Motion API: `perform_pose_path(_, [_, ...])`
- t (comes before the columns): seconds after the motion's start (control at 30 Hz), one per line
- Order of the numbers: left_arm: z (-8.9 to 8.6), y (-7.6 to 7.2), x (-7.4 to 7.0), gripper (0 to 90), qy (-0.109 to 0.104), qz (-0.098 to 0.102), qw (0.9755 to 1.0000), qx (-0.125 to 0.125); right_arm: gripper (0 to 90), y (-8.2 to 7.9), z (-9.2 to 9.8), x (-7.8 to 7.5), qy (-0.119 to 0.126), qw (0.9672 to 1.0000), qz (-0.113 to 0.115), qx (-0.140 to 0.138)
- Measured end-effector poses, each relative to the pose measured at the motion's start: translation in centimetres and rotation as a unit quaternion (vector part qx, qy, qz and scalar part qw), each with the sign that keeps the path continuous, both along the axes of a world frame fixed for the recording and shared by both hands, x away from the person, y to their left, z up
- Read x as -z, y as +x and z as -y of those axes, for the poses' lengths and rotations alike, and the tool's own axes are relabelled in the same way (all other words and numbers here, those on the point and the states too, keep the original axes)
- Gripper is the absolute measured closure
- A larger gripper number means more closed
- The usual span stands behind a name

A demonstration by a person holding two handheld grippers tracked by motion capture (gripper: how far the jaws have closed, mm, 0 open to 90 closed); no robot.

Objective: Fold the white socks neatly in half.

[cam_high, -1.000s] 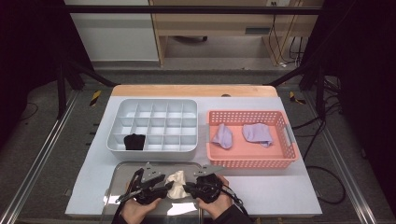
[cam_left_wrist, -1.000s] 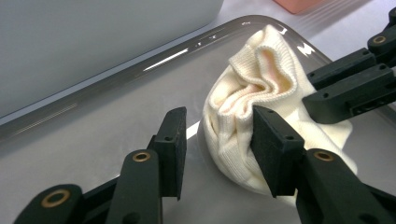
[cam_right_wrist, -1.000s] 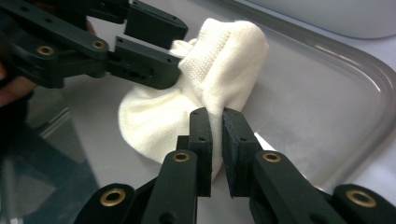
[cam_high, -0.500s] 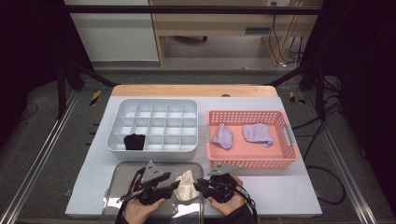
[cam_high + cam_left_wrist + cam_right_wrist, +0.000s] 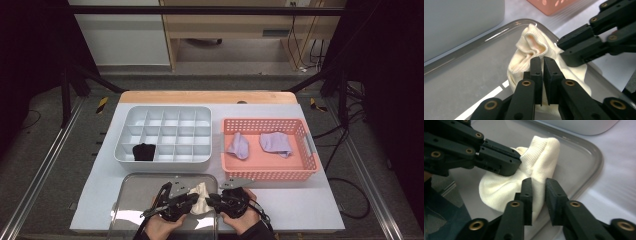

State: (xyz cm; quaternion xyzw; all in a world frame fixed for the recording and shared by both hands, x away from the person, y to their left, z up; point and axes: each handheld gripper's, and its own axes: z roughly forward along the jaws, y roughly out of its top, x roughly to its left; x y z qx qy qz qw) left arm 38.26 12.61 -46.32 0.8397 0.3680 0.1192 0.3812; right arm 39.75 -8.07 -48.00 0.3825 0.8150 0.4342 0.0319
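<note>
White tabletop (image 5: 310,210) under dim surroundings, dark floor and a wooden bench behind. Near the front edge, a metal tray (image 5: 135,200) with a cream sock (image 5: 201,197) bunched at its right side. Left gripper (image 5: 541,65) just closed, jaws almost together and pinching a fold of the sock near the cuff. Right gripper (image 5: 537,187) close beside it, jaws a little apart with sock fabric between them; probably a light hold on that fabric. Farther back, a grey divided box (image 5: 165,120) with a black sock (image 5: 144,151) in one front compartment, and a pink basket (image 5: 300,172) with two purple socks (image 5: 274,143).

Step in hand, probably: folding or rolling the cream sock. Best to keep both pinches firm, fold evenly, avoid dragging against the tray rim.

No brand, label or readable writing anywhere.
</note>
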Motion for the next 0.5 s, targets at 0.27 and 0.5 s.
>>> perform_pose_path(0.27, [0.0,0.1,0.3,89.0,-0.001,0.002,1.0000,0.000,84.9,-0.1,0.3,-0.8,0.048,0.9988,-0.010,0.000])
perform_pose_path(0.5, [-0.6,0.1,0.2,89.1,-0.022,-0.006,0.9997,-0.001,85.5,-0.5,-0.2,-1.6,0.065,0.9976,0.005,-0.021])
